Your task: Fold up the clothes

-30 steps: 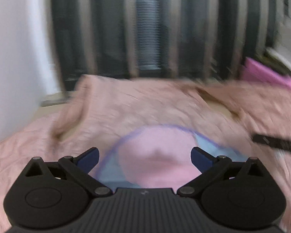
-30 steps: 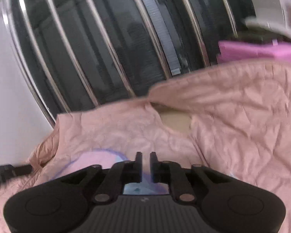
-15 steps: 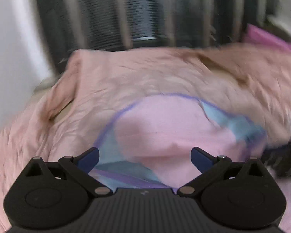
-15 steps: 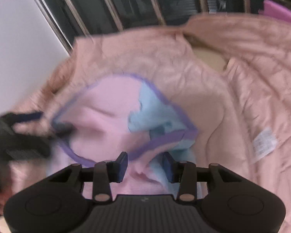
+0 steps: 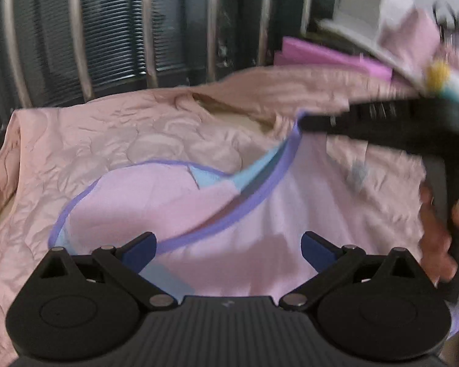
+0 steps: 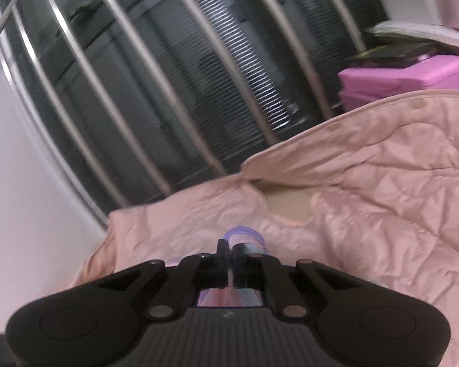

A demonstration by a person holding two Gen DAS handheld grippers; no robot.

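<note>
Because the right gripper point(image 6: 229, 249) is clamped on the purple hem point(image 5: 278, 171), one edge of the pink garment point(image 5: 156, 202) lifts off the pink quilt point(image 5: 76, 140) for folding, while the left gripper point(image 5: 228, 246) waits released above it.

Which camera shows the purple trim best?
The left wrist view: the purple trim curves across the whole pink garment. The right wrist view shows only a small loop of it above the right gripper.

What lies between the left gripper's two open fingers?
In the left wrist view, the pink garment with its purple trim lies between the left gripper's fingers, which do not touch it. The right gripper pinches that trim.
</note>
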